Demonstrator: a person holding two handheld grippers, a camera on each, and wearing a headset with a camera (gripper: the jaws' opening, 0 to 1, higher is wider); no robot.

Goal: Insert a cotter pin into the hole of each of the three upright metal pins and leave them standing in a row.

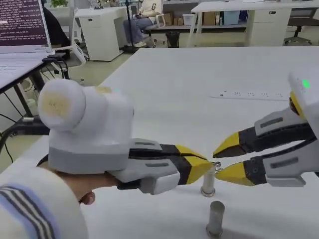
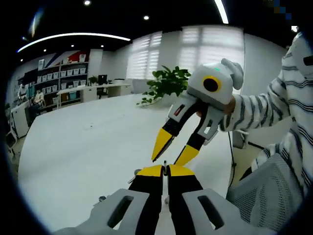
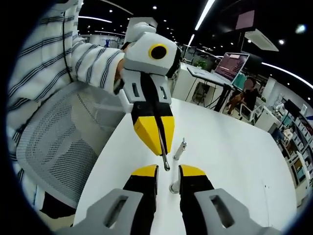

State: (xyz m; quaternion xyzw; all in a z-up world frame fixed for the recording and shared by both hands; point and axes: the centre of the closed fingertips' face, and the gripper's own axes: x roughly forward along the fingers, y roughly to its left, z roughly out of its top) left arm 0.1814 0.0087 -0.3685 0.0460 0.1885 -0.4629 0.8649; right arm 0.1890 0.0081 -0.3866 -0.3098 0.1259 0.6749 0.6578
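My left gripper [image 1: 207, 164] comes in from the left and is shut on a thin cotter pin [image 3: 163, 147], whose loop end sticks out past the yellow tips. My right gripper [image 1: 216, 163] reaches in from the right, jaws open, one above and one below that pin end [image 1: 216, 165]. Right below them an upright metal pin [image 1: 208, 185] stands on the white table [image 1: 174, 99]. A second metal pin [image 1: 216, 218] stands nearer to me. In the right gripper view both metal pins [image 3: 179, 149] [image 3: 173, 187] stand just beyond my open right gripper [image 3: 168, 170].
A white power strip [image 1: 249, 94] lies further back on the table. The table's left edge runs diagonally beside a desk with a laptop [image 1: 22, 22]. White cabinets [image 1: 99, 30] and a seated person [image 1: 142, 20] are at the back. A mesh chair [image 3: 54, 147] sits behind the left hand.
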